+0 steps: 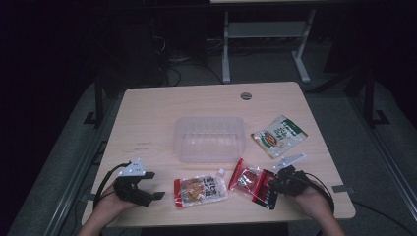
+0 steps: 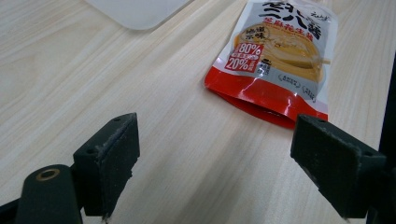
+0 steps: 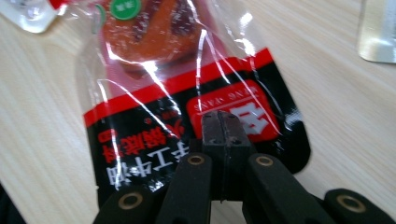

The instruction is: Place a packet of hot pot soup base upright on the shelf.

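Right gripper (image 3: 219,121): we see jaws closed flat, tips over the red-and-black snack packet (image 3: 187,93), grip unclear.
Left gripper (image 2: 215,158): jaws wide apart, holding nothing.
Packet: glossy, at the table's (image 1: 147,118) five o'clock.

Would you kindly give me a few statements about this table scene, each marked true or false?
1. The right hand-held gripper is shut on the red-and-black packet. True.
2. The left hand-held gripper grips the red-and-white pouch. False: its jaws stand open over bare table, the pouch lying beyond them.
3. The clear plastic container holds a packet. False: it looks empty.
4. A green-and-white packet lies right of the container in the high view. True.
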